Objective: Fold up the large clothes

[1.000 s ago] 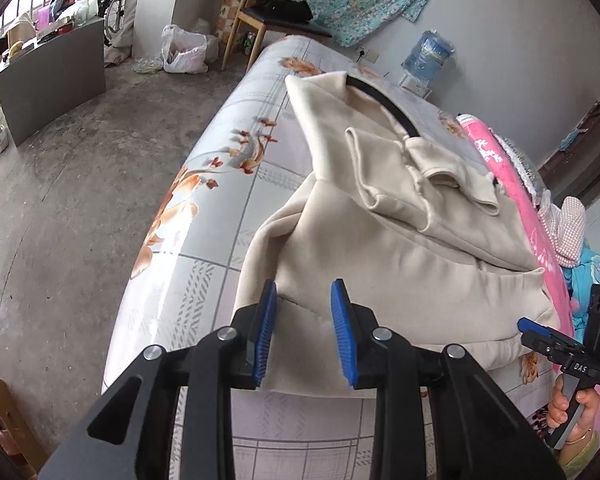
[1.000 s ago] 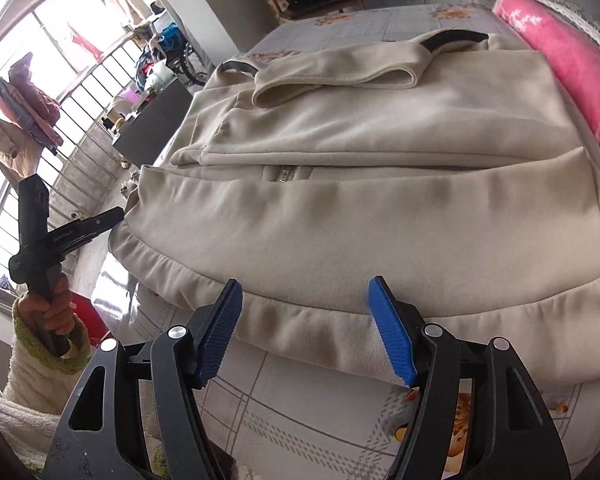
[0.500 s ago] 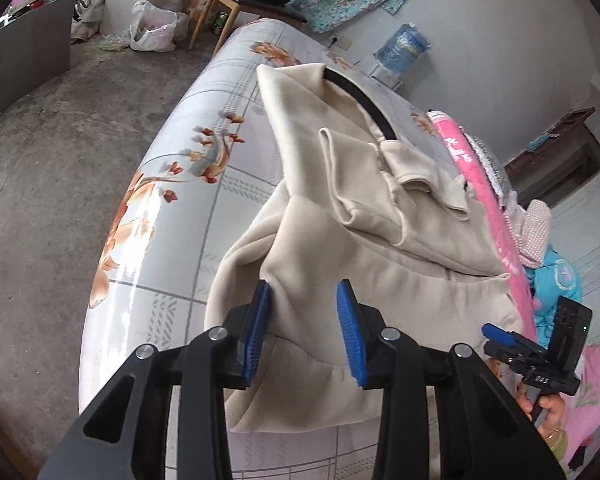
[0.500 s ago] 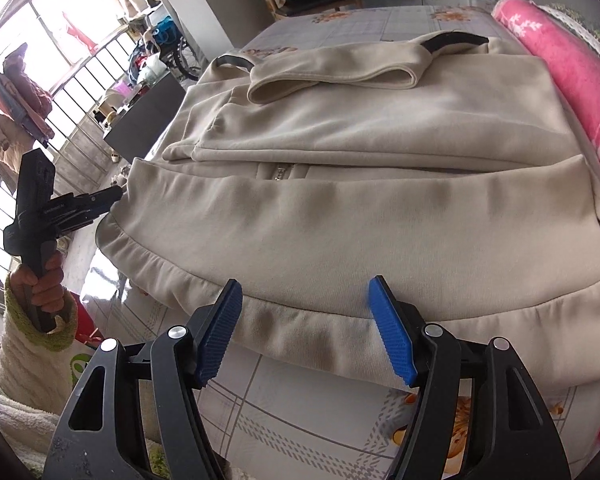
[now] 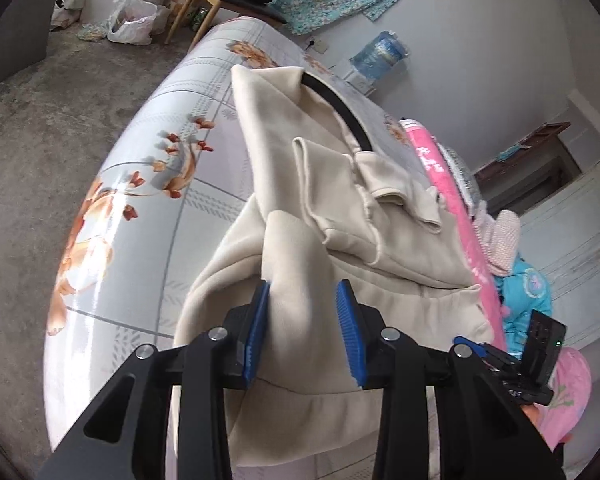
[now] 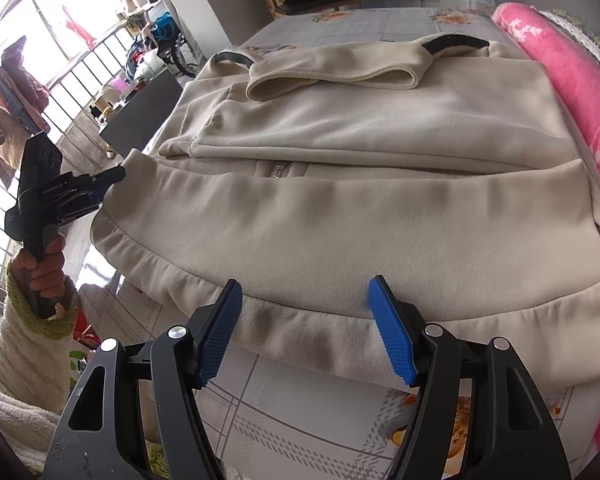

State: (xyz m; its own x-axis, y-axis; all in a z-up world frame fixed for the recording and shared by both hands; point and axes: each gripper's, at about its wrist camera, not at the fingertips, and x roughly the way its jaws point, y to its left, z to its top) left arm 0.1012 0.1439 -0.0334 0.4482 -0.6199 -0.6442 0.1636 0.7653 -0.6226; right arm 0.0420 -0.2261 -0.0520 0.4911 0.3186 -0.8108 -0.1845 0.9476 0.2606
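Cream jacket (image 5: 340, 240) corner between spread left gripper (image 5: 304, 328), right gripper (image 6: 306, 328) spread above hem

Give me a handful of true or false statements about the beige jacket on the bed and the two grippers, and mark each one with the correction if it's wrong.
1. The beige jacket lies on a floral bedsheet. True.
2. The right gripper is clamped shut on the hem. False: its jaws stand wide apart above the hem, pressing nothing.
3. Jacket fabric sits between the fingers of the left gripper. True.
4. A green blanket runs along the far side of the jacket. False: the blanket is pink.
5. The jacket's zipper shows in the right wrist view. True.
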